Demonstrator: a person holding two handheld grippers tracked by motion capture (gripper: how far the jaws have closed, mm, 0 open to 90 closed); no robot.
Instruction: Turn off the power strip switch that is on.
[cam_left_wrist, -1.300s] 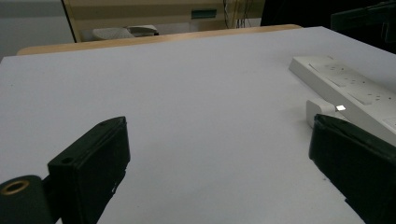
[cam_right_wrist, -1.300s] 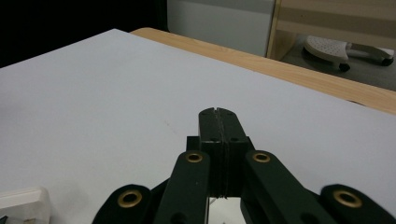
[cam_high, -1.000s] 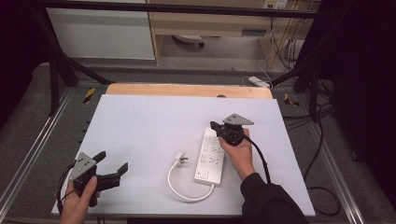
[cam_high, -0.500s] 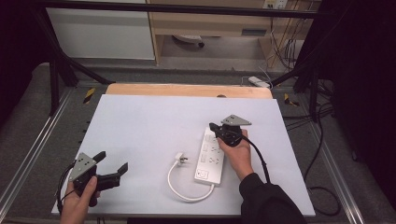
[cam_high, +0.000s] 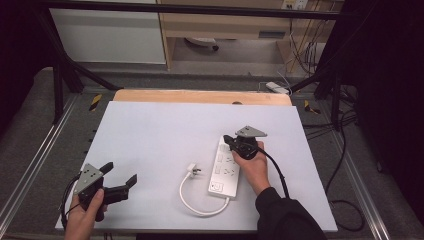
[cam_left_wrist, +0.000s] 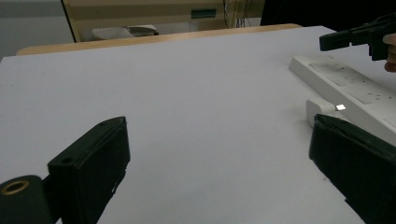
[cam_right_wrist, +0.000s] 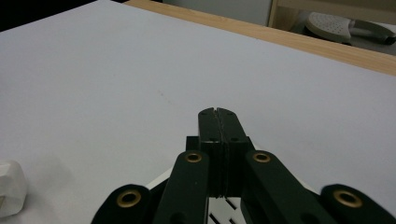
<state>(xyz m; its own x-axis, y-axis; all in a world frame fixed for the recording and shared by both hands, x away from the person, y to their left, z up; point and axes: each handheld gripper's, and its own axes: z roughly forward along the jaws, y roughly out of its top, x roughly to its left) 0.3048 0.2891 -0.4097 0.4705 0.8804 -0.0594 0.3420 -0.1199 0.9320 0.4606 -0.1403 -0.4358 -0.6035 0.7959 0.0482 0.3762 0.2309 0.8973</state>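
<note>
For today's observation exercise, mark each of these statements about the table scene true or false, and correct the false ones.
1. The right gripper is shut. True.
2. The left gripper is shut on the plug. False: its jaws stand wide apart, holding nothing.
3. The white power strip lies flat on the table. True.
4. The plug sits in one of the strip's sockets. False: it lies loose on the table beside the strip.
5. The right gripper is at the strip's far end. True.

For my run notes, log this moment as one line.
left gripper: open, near table corner, holding nothing | right gripper: shut, empty, over power strip far end | plug: loose on table
</note>
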